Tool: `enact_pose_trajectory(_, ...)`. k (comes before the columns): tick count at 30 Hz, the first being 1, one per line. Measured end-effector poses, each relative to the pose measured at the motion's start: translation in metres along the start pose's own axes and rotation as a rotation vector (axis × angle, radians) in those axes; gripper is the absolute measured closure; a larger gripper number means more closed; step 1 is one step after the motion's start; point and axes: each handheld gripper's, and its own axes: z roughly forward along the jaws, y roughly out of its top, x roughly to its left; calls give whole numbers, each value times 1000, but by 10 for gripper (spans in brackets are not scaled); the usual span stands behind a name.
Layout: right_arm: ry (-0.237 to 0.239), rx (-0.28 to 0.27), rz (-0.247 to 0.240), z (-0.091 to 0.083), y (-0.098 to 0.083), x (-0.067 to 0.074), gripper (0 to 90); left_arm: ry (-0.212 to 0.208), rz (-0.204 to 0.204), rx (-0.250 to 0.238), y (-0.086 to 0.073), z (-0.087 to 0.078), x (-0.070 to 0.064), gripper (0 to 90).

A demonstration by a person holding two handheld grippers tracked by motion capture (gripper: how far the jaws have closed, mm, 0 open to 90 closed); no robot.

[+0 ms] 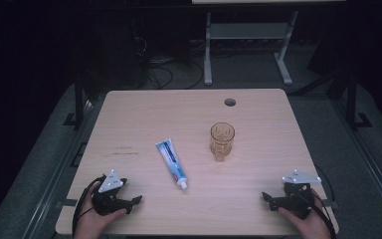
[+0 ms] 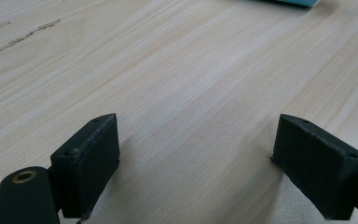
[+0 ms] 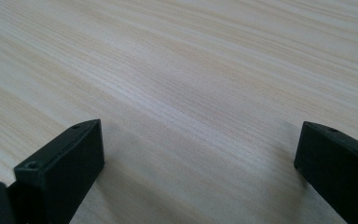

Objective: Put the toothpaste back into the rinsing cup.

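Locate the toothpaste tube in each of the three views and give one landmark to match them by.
High view: the toothpaste tube lies flat mid-table, cap toward the person, left of the amber glass.
Left gripper view: a blue-white sliver at the top edge, right of centre, probably the tube.
Right gripper view: not in it.
Shared landmark: the pale wood-grain tabletop.
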Motion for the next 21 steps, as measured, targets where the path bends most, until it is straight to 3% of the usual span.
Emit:
enact_pose_trajectory(12,-2,1,1,0,0,0,9,19,-18,-6,0,0,-1,155)
enact_pose_trajectory(15,-2,1,1,0,0,0,9,7,-17,-11,0,-3,0,252)
enact_pose_trajectory(21,-6,2,3,-1,0,0,9,-8,-21,-12,2,-3,1,301)
